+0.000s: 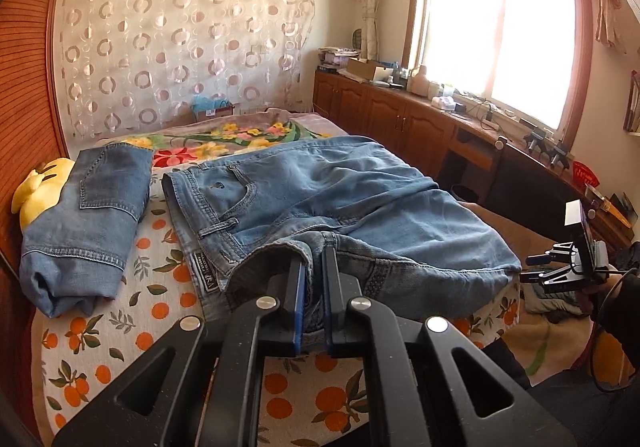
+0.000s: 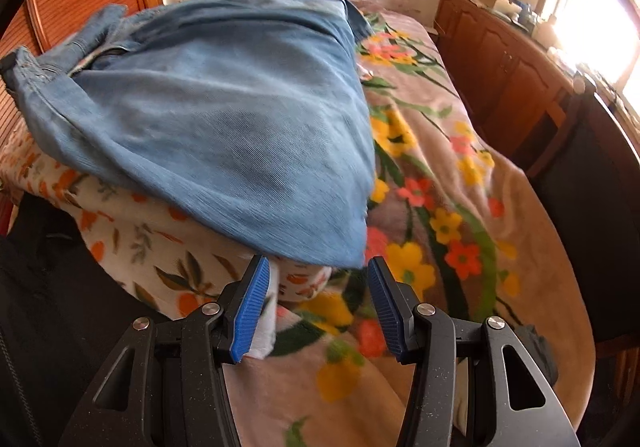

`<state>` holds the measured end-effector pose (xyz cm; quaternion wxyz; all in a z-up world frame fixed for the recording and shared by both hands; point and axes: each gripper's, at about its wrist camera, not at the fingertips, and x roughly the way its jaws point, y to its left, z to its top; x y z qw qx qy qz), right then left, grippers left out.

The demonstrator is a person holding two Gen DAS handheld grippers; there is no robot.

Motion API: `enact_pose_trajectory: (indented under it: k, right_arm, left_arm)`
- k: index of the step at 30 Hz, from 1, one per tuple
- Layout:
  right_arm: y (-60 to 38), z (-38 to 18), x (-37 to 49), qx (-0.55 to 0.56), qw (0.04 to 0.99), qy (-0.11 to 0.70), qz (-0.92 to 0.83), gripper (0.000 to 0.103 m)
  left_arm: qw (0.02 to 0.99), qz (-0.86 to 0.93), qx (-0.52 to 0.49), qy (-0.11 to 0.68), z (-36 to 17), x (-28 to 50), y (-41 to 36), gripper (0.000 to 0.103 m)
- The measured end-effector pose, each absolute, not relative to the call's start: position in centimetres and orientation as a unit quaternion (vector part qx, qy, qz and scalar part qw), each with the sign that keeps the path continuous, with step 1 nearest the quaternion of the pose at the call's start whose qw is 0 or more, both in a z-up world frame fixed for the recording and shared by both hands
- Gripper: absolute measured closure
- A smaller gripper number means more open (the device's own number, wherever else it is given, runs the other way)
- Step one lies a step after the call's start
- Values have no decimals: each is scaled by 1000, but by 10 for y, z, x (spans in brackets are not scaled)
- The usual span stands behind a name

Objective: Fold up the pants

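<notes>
Light blue jeans (image 1: 340, 191) lie across the bed, waistband and leather label toward the left. My left gripper (image 1: 314, 253) is shut on a bunched edge of the jeans at their near side and holds it lifted off the sheet. At the right edge of the left wrist view, my right gripper (image 1: 536, 271) hangs beside the jeans' folded end. In the right wrist view the jeans (image 2: 224, 119) form a raised mound. My right gripper (image 2: 318, 267) stands open just short of their near edge, nothing between its blue pads (image 2: 248, 311).
A second, folded pair of jeans (image 1: 84, 215) lies at the left beside a yellow plush toy (image 1: 36, 183). A floral blanket (image 2: 440, 215) covers the bed's right side. Wooden cabinets (image 1: 400, 115) and a dark chair (image 1: 520, 183) line the window wall.
</notes>
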<state>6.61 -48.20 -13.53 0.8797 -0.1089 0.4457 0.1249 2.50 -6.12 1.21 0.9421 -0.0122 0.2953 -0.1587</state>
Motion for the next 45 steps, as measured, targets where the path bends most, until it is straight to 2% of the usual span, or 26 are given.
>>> enact_pose_trajectory:
  k: [4, 7, 9, 12, 13, 16, 24, 31, 40, 45]
  right_arm:
    - [-483, -149, 76, -110, 878, 453, 111, 50]
    - [-484, -160, 86, -102, 879, 454, 104, 58]
    - [-485, -169, 91, -90, 879, 456, 104, 65]
    - [-484, -180, 97, -76, 882, 450, 117, 84]
    - [-486, -181, 98, -67, 885, 445, 117, 95]
    - [-498, -175, 95, -48, 899, 421, 109, 101]
    - [-526, -108, 74, -34, 945, 313, 85, 102]
    - [-520, -45, 75, -65, 967, 233, 84, 102]
    - [-482, 2, 140, -80, 978, 180, 68, 102]
    - [-449, -9, 192, -105, 975, 187, 61, 102]
  left_arm:
    - [940, -158, -17, 301, 8, 25, -59, 95]
    - [939, -158, -23, 304, 5, 25, -59, 95]
    - [939, -159, -23, 305, 3, 26, -59, 95]
    - [938, -160, -22, 306, 2, 26, -60, 95]
    - [938, -161, -21, 306, 2, 25, -61, 95]
    - [939, -161, -20, 303, 3, 22, -61, 95]
    - [948, -166, -41, 269, 20, -6, -52, 96]
    - [961, -151, -50, 227, 49, -7, -37, 97]
    - [972, -110, -39, 201, 74, 80, -11, 97]
    - [969, -91, -24, 230, 54, 143, -1, 97]
